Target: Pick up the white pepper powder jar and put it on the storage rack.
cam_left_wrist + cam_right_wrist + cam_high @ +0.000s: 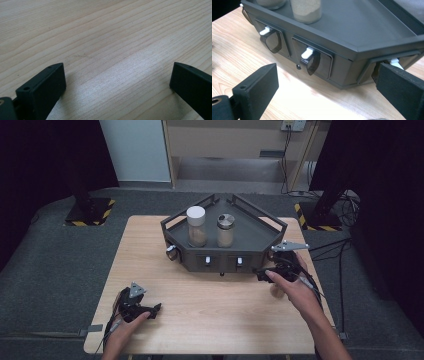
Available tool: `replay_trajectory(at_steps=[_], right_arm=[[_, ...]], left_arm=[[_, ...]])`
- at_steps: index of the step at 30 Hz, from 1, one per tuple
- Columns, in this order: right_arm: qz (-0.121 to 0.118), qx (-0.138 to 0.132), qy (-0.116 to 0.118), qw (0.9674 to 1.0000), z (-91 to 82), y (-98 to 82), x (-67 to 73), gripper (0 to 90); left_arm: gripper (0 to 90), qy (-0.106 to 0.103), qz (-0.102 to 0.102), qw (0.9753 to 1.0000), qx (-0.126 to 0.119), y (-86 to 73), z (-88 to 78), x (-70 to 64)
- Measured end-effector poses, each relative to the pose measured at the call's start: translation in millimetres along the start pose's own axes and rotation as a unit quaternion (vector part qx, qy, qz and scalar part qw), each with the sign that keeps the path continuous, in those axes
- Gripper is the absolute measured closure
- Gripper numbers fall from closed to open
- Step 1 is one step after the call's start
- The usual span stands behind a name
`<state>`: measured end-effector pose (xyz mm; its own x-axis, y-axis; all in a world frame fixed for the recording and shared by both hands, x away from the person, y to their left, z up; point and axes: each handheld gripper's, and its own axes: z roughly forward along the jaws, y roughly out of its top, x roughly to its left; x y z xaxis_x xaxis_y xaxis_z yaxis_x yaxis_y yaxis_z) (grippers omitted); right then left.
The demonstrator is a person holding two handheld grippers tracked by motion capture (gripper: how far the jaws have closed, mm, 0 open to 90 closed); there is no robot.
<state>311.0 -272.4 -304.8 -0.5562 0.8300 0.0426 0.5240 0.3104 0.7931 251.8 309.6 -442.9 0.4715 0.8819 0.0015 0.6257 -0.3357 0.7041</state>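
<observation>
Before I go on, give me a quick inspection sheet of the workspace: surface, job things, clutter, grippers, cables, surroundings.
Surface: wooden table, bare in front.
Job's things: dark angled rack with white drawer tabs along its front; on top, a white-lidded jar and a metal-lidded jar, upright and apart.
Clutter: nothing seen.
Grippers: left gripper open, low over bare table; right gripper open, facing the rack's front right corner, nothing between the jaws.
Cables: one trails from each gripper; more on the floor at the right.
Surroundings: grey carpet, black stands, striped floor plates.
</observation>
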Motion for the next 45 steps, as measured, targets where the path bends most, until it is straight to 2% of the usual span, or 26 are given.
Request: replay_trajectory(at_steps=[19,30,37,45], right_arm=[[0.009,0.005,-0.011,0.9999,-12.8,-19.2,-16.4,4.1],[0.018,-0.001,-0.019,0.9996,-19.7,-31.9,-21.7,3.9],[0.014,0.005,-0.025,0.9996,-21.5,-36.2,-22.9,3.8],[0.02,0.009,-0.031,0.9993,-24.2,-43.5,-25.1,3.8]], left_arm=[[0.0,0.0,0.0,1.0,0.0,-0.1,0.0,-0.2],[0.0,0.0,0.0,1.0,0.0,-0.1,0.0,-0.2],[0.0,0.0,0.0,1.0,0.0,-0.1,0.0,-0.3],[0.0,0.0,0.0,1.0,0.0,-0.1,0.0,-0.2]])
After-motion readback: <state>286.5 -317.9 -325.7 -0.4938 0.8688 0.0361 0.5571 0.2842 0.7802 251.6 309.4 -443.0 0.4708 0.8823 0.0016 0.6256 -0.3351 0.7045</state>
